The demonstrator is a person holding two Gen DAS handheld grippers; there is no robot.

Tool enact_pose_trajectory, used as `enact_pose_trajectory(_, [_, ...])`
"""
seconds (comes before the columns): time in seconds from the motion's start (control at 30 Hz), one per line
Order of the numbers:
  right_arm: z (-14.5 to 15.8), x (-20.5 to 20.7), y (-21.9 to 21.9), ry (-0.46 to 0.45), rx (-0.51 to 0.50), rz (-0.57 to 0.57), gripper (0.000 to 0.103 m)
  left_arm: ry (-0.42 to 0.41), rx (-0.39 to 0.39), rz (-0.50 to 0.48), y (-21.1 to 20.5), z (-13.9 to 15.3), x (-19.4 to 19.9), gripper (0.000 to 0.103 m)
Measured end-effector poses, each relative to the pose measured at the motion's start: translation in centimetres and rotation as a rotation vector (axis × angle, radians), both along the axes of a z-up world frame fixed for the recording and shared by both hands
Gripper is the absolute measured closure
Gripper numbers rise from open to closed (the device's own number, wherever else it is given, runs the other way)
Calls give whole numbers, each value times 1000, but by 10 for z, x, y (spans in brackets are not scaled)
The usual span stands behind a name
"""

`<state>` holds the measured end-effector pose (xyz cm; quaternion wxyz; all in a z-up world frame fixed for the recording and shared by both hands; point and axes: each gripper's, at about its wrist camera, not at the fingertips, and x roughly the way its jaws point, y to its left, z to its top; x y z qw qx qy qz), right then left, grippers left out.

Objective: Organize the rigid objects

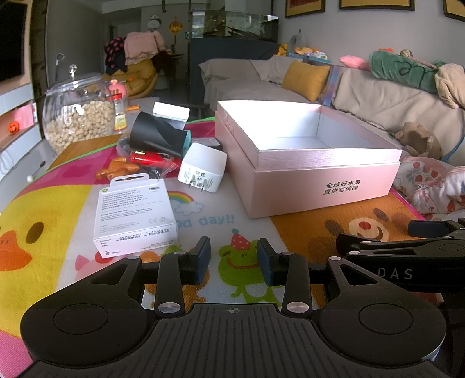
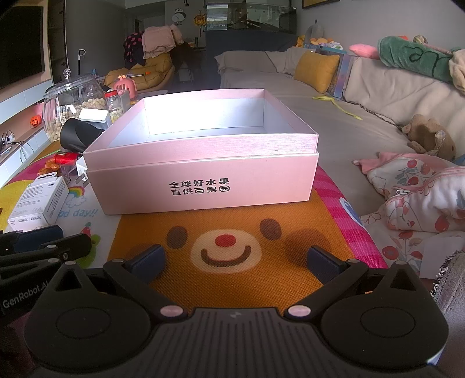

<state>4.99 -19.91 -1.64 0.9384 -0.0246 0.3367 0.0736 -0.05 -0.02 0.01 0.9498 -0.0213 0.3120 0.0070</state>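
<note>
Nothing sits in the pink box (image 2: 200, 180) yet; charger (image 1: 202, 168), cable pack (image 1: 135, 213) and black tube (image 1: 158, 133) wait beside it; left gripper (image 1: 234, 261) narrowly parted, right gripper (image 2: 235, 261) wide, both empty.

Walls: pale grey, with framed pictures (image 1: 305, 7) along the top edge above the sofa.
Sofa: a long beige sofa (image 1: 377, 99) runs down the right side, draped in cloth, with a mustard cushion (image 1: 305, 78) on it.
Sofa clutter: soft toys and a green plush (image 1: 407, 69) lie along the backrest; a floral blanket (image 2: 421, 197) sits at the near end.
Far end: a glass tank (image 2: 247, 14) on a dark cabinet, a wall clock (image 2: 177, 16) beside it.
Chair: a yellow chair (image 2: 151, 69) piled with clothes.
Left side: a dark screen (image 2: 20, 43) above a low shelf.
Light: bright daylight.
</note>
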Motion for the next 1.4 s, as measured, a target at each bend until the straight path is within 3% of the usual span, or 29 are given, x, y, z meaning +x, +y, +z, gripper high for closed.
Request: enact_pose_trajectory(1.4, [0, 2, -5, 9, 4, 20, 0, 1, 41, 1, -6, 0, 0, 63])
